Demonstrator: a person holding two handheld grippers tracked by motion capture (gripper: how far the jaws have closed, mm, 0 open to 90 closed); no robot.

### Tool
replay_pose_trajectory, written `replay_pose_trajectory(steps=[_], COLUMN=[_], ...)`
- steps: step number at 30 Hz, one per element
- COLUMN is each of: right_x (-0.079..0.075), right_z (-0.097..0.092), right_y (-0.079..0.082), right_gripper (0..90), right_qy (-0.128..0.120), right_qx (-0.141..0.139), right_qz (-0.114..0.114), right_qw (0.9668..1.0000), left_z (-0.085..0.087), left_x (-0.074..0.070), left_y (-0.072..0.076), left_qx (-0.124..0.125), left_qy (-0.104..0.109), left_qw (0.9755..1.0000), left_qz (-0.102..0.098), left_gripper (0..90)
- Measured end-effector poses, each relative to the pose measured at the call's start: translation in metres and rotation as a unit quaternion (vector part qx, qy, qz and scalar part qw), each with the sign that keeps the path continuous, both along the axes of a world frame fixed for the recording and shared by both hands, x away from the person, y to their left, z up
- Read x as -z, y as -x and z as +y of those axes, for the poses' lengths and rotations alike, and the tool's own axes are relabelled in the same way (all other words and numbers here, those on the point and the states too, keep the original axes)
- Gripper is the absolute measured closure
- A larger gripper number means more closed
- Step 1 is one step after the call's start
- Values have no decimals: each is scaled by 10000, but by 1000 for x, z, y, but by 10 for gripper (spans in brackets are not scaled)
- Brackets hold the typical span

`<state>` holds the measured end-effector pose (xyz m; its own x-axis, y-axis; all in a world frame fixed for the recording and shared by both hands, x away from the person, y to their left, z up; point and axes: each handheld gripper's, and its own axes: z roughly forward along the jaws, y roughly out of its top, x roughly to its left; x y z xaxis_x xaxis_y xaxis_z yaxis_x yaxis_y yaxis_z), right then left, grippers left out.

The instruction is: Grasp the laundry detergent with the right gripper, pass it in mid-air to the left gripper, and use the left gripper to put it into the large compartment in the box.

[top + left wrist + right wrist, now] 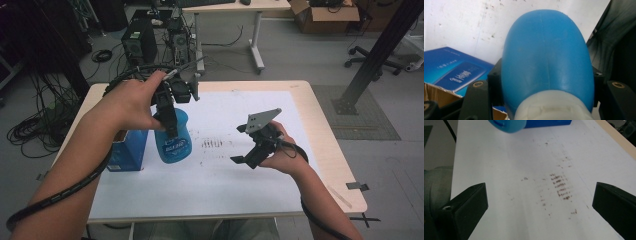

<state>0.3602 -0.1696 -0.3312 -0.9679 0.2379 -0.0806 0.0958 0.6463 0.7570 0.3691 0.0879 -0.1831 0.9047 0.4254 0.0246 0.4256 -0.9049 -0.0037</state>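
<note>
Above worktop (225,185): bottle (173,135) clamped at neck by left jaws; right jaws wide, empty. Slip risk if tilted.

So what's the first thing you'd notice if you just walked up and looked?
The bright blue bottle, held up over the left part of the white table by the left gripper clamped on it. Next, the right gripper with its jaws wide open, hovering above brown smudges mid-table. A blue box sits beside the bottle.
</note>
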Motion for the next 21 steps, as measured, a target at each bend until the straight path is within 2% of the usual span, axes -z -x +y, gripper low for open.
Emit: replay_pose_trajectory(steps=[5,9,14,16,17,21], right_x=[-6,-9,-9,-9,-9,-9], right_z=[-10,-17,-23,-25,-26,-29], right_y=[-3,-5,-7,-8,-8,-9], right_gripper=[0,0,0,0,0,0], right_qy=[234,381,540,605,633,669], right_qx=[66,116,170,189,196,229], right_qz=[32,100,138,155,169,187], right_qw=[9997,9992,9983,9979,9977,9973], left_z=[2,4,9,12,13,19], left_x=[-9,-16,-25,-28,-30,-36], left_y=[0,-1,-3,-5,-6,-9], left_qx=[-317,-632,-1061,-1254,-1315,-1655], left_qy=[66,131,172,141,192,149], left_qw=[9995,9979,9942,9920,9911,9861], left_qz=[-34,-29,9,50,37,11], left_gripper=[381,381,381,380,380,380])
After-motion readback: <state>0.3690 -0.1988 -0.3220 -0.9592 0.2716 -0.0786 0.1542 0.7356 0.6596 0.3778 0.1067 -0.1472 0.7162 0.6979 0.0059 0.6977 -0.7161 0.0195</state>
